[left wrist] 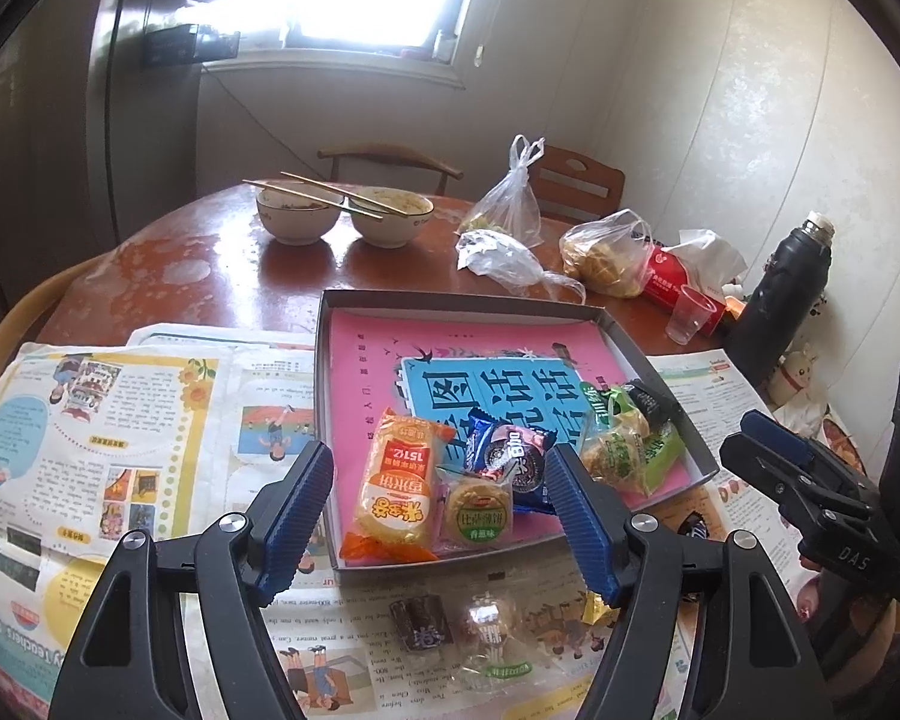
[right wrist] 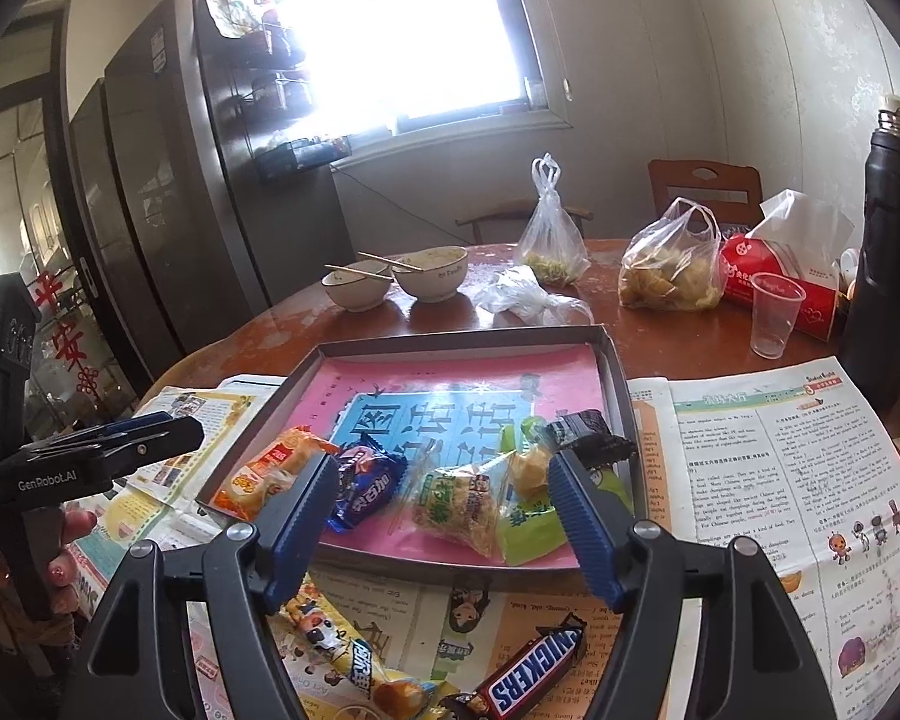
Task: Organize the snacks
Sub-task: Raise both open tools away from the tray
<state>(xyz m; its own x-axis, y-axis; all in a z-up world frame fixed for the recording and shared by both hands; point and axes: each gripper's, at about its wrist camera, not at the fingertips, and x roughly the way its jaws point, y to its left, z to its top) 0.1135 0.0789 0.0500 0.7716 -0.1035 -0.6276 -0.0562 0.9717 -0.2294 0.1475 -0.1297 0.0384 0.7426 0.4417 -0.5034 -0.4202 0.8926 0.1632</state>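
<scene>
I hold both grippers above the near edge of the box, fingers spread wide with nothing between them: left gripper, right gripper. Snacks crowd the box's near end; a Snickers bar lies on the newspaper just outside it.

Bright daylight pours through the window onto pale walls; a dark fridge stands left of it, wooden chairs tucked behind the round brown table
</scene>
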